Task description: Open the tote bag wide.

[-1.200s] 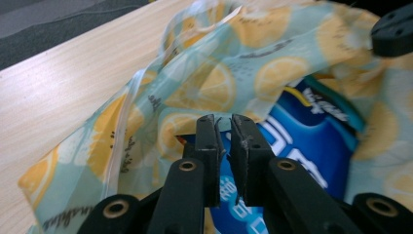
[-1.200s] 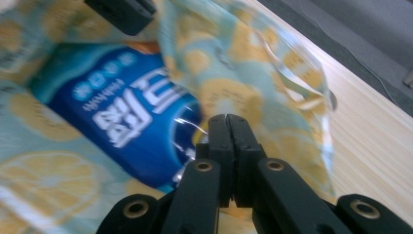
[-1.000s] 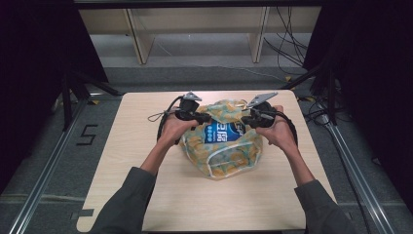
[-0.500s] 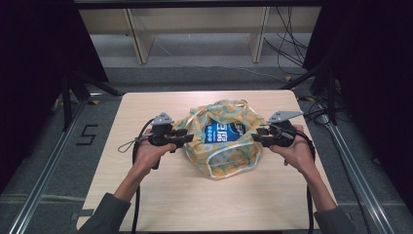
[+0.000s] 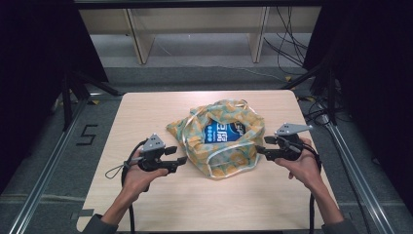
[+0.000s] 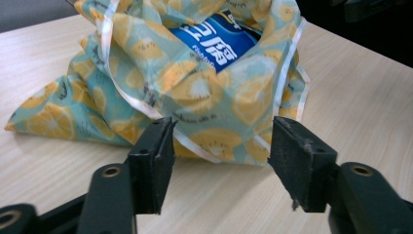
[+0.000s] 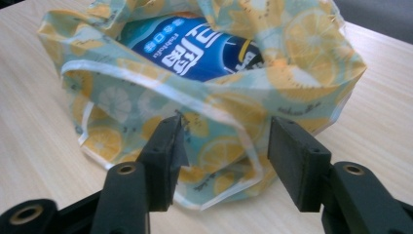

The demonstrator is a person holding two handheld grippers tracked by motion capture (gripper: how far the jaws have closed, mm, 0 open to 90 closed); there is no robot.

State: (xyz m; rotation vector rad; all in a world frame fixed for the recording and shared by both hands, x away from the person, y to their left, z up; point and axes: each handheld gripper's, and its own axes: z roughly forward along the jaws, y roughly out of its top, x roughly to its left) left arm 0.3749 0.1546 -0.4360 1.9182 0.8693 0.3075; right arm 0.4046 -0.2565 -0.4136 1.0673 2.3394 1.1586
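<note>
Since the earlier pictures both grippers have drawn back from the bag (image 5: 219, 139) toward the near side of the table (image 5: 146, 105). The left gripper (image 5: 181, 156) now sits well to the bag's left, the right gripper (image 5: 259, 146) just beside its right edge. Both pairs of jaws have just been opening and stand apart with nothing between them, clear of the cloth. The bag, printed with lemons, lies slumped at the middle of the table, its mouth gaping upward and a blue packet (image 5: 224, 131) showing inside. Its long axis runs from far right to near left, one corner trailing out to the left.
</note>
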